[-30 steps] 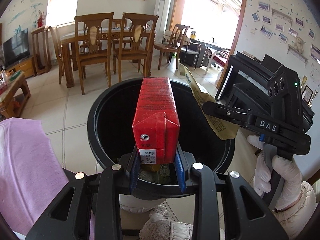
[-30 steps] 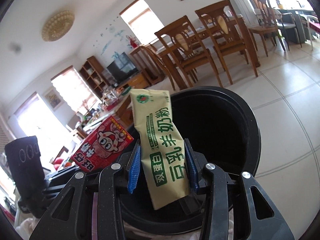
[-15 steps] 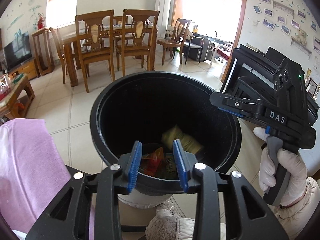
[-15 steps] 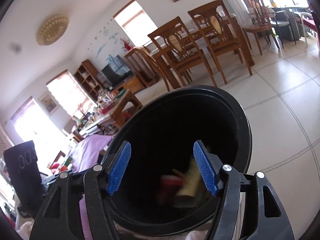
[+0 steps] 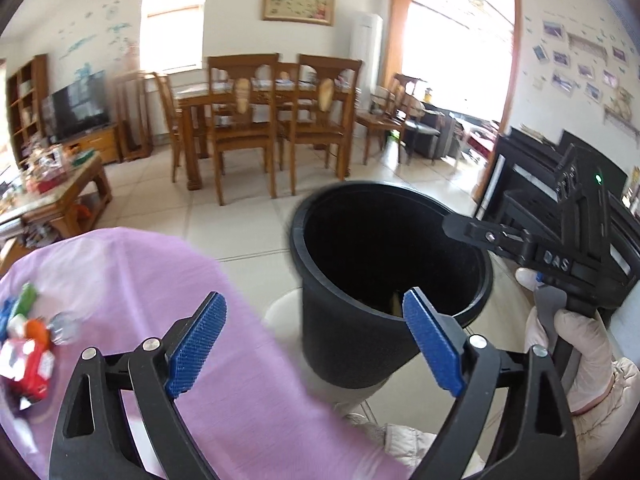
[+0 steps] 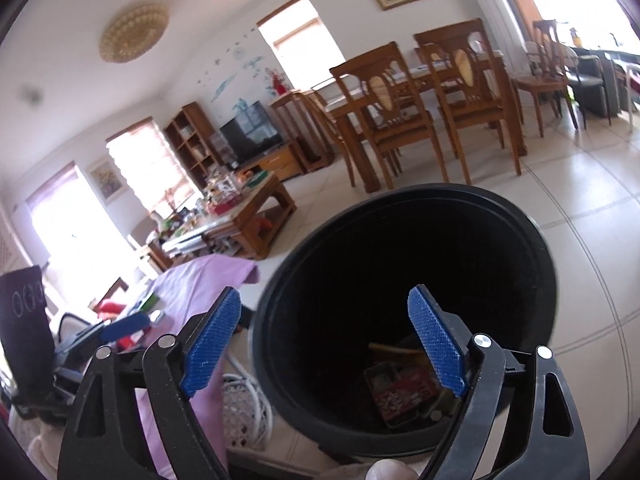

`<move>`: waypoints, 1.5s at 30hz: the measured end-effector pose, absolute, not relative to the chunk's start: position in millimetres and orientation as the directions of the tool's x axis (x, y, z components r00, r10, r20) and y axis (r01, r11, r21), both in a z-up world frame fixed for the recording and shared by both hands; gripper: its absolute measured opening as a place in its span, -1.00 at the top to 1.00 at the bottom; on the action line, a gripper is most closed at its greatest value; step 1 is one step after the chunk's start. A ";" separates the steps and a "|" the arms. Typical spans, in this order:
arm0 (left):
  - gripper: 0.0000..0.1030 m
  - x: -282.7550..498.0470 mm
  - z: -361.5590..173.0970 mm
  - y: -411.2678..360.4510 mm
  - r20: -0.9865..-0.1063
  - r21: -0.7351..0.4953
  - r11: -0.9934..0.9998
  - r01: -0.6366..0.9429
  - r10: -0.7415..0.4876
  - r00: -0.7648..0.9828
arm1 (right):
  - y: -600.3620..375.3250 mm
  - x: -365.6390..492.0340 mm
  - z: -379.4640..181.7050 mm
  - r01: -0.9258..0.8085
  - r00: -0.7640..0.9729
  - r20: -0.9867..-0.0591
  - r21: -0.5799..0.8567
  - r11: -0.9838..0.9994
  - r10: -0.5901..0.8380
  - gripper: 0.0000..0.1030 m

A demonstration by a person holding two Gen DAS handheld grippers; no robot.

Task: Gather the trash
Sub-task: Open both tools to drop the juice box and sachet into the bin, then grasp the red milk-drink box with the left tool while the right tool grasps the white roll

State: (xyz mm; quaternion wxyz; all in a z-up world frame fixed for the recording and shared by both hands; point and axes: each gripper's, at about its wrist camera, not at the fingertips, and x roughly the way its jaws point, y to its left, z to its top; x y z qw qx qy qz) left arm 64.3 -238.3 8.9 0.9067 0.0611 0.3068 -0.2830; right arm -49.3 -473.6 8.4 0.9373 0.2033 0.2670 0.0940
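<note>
A second ago your left gripper (image 5: 314, 340) clamped a red carton and your right gripper (image 6: 326, 342) a yellow-green packet over the black bin (image 5: 390, 280); both have dropped in, and both sets of jaws have just been opening, now standing wide with nothing between them. In the right wrist view the red carton (image 6: 404, 394) lies at the bin's bottom among other wrappers, with what may be the packet (image 6: 394, 349) just behind it, so that pair is done. Your left gripper has swung away from the rim toward the purple cloth (image 5: 168, 320), where a small heap of bright wrappers (image 5: 28, 344) waits near its left edge. I judge that heap is what is left; whether more lies beyond the frame I cannot tell.
</note>
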 end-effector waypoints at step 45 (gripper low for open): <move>-0.76 145.0 -44.0 2.9 -0.750 -0.104 0.969 0.224 -0.224 0.622 | -153.5 19.8 -27.1 -0.688 0.484 -0.724 0.033 0.725 0.491 -0.87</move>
